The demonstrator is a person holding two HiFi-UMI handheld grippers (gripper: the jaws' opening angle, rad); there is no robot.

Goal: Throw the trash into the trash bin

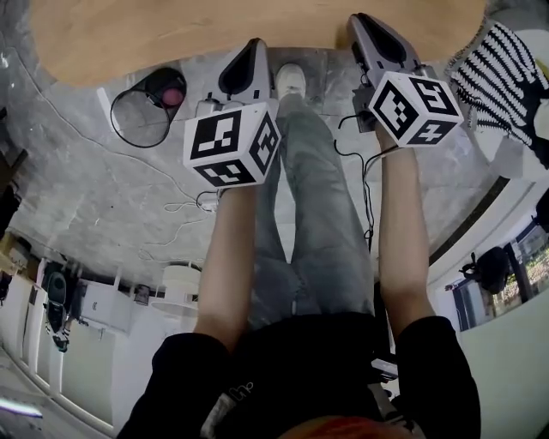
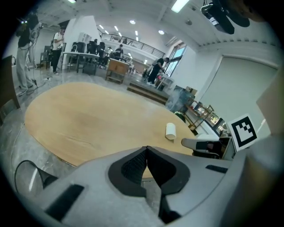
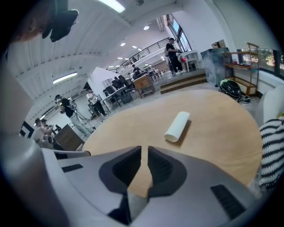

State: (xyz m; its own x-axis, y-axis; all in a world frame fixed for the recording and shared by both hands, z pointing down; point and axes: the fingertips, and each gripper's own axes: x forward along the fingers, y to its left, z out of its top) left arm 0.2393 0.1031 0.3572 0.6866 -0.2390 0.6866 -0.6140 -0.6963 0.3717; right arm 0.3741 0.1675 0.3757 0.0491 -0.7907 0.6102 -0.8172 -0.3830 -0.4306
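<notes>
A white paper roll [image 3: 177, 126] lies on its side on the round wooden table [image 3: 213, 133], ahead of and a little right of my right gripper [image 3: 144, 148]. In the left gripper view the paper roll [image 2: 171, 131] lies near the table's [image 2: 88, 119] right edge. The left gripper [image 2: 147, 148] has its jaws together with nothing in them. The right jaws show only a hairline gap and hold nothing. In the head view both grippers, left [image 1: 254, 43] and right [image 1: 358, 19], point at the table's near edge. A wire trash bin [image 1: 141, 111] stands on the floor to the left.
A black-and-white striped cloth [image 1: 502, 73] lies at the right, by the table edge. Cables [image 1: 364, 171] trail across the grey floor. The person's legs and a white shoe [image 1: 292, 79] are between the grippers. Desks and people [image 2: 57, 40] stand far behind the table.
</notes>
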